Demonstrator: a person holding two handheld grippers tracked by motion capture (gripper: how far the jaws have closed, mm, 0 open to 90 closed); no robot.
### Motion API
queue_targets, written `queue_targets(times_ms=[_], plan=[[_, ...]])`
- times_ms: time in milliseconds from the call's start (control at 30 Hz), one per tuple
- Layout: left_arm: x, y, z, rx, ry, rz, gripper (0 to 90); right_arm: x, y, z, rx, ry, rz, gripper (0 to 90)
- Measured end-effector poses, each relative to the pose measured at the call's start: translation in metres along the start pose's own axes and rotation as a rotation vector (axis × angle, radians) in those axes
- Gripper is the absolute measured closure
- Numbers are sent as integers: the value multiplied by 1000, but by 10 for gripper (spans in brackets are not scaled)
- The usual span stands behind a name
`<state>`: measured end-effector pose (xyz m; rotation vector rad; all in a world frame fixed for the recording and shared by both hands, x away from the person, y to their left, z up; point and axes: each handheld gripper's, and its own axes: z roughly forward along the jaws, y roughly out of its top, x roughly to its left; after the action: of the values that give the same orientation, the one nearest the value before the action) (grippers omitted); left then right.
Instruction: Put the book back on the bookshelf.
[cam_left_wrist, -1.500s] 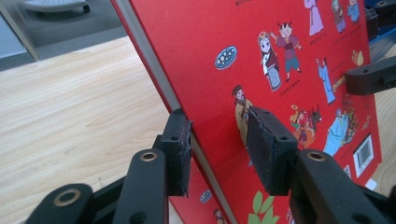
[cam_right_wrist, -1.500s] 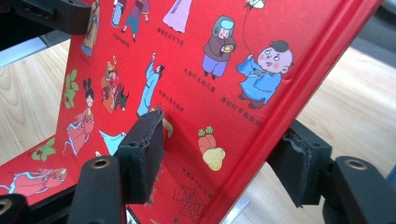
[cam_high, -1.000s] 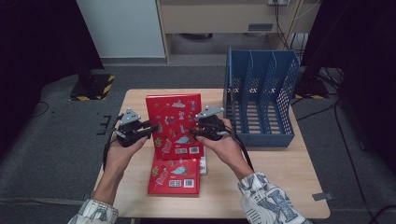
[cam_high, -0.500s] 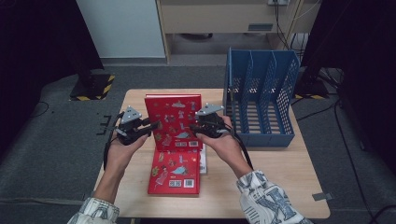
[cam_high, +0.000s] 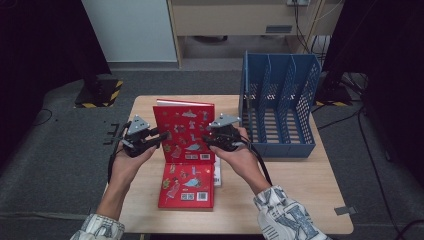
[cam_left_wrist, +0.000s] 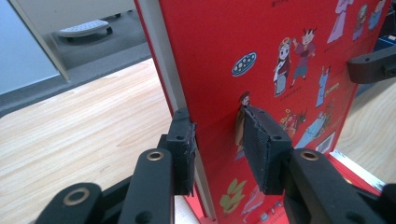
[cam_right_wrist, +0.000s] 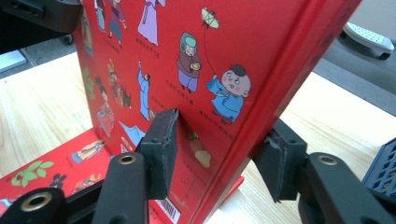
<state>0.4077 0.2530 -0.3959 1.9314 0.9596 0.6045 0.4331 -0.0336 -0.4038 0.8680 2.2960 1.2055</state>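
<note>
A red picture book (cam_high: 185, 127) stands tilted up off the table, held by both side edges. My left gripper (cam_high: 159, 136) is shut on its left edge; in the left gripper view its pads clamp the book (cam_left_wrist: 289, 42) at cover and page block, around the gripper's centre (cam_left_wrist: 219, 144). My right gripper (cam_high: 207, 139) is shut on the right edge; the right gripper view has the book (cam_right_wrist: 261, 42) pinched near the spine at the gripper's centre (cam_right_wrist: 217, 149). A second red book (cam_high: 186, 185) lies flat below.
A blue file rack (cam_high: 280, 107) with upright dividers stands on the table's (cam_high: 300, 185) right side, close behind my right gripper. A white sheet edge pokes out beside the flat book. Dark floor and cabinets surround the table.
The held book's lower edge has risen, so more of the flat book below shows. Both grippers kept their grip and shifted only slightly.
</note>
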Motion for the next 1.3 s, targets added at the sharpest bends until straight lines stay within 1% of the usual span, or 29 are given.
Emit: queue_targets(times_ms=[67,200,267,300,433,567,733,867,1000,1100,1167,1267,1300], plan=[[0,-2,0,-6,-5,-11,641,2,0,-2,-2,3,-5,534],[1,-5,0,-11,-1,-4,639,3,0,-3,1,8,-3,547],[1,-6,0,-5,3,2,638,4,1,-4,0,8,-3,553],[1,-6,0,-4,3,2,637,5,1,-4,0,9,-10,559],[2,-6,0,-5,2,-1,634,6,1,-7,0,19,-14,579],[3,-6,1,-5,6,-1,623,7,0,-9,-1,32,-10,596],[3,-6,2,-11,6,-3,590,9,-4,-13,-16,68,-9,605],[3,-8,2,-18,4,-14,572,12,-6,-16,-24,85,-9,606],[3,-9,2,-22,5,-19,558,16,-7,-18,-32,102,-11,605],[5,-10,2,-23,4,-19,548,21,-7,-21,-34,114,-23,604],[6,-10,3,-25,4,-26,539,24,-6,-22,-36,124,-28,603],[5,-10,4,-25,5,-29,519,28,-5,-22,-53,127,-33,603],[5,-10,4,-26,2,-26,518,30,-4,-22,-54,135,-31,602]])
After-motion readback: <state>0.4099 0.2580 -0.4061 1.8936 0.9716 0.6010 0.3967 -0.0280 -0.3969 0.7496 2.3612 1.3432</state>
